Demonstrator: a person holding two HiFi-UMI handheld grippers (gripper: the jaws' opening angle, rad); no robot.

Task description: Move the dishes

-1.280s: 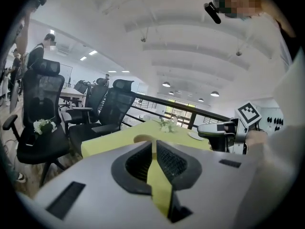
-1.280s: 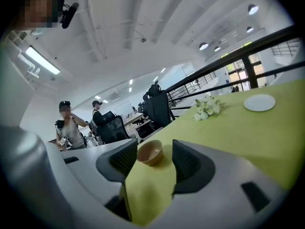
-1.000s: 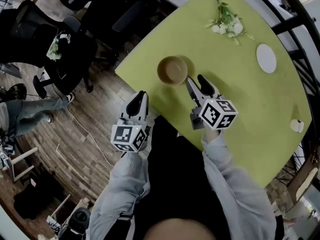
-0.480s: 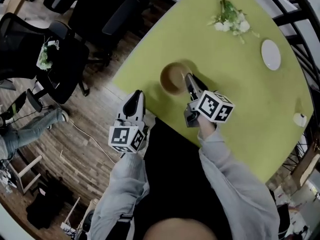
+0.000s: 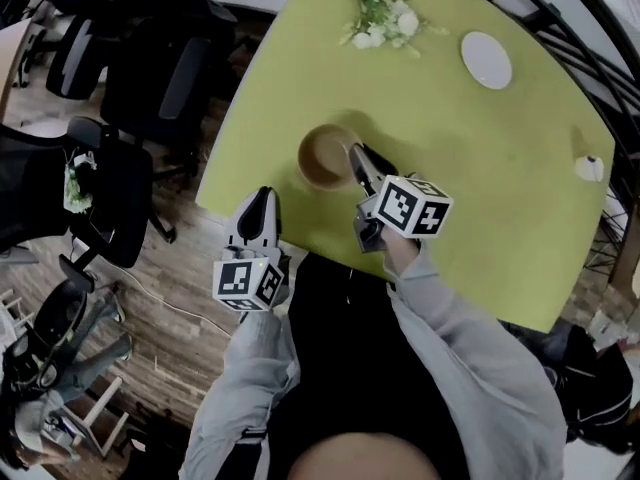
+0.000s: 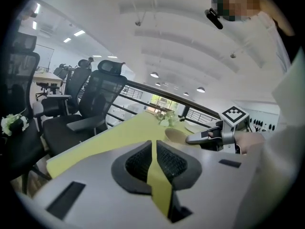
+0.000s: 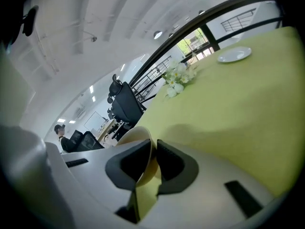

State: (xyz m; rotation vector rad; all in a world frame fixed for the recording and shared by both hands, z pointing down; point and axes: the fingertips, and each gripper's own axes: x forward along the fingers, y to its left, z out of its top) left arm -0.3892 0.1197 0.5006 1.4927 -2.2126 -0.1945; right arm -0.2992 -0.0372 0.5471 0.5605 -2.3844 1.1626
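On table [image 5: 480, 168] | right tool [image 5: 360, 155] clamped on bowl [image 5: 320, 156] rim | left tool [image 5: 262, 198] closed, empty

floor: wood planks [image 5: 165, 298] below left gripper [image 5: 261, 198] | furniture: green table [image 5: 480, 168] ahead, black office chairs [image 5: 150, 88] further left | ceiling [image 6: 167, 27]: white, round lights [image 6: 153, 74]

One bowl [image 5: 320, 158], one plate [image 5: 486, 60] — one flower bunch [image 5: 381, 20]
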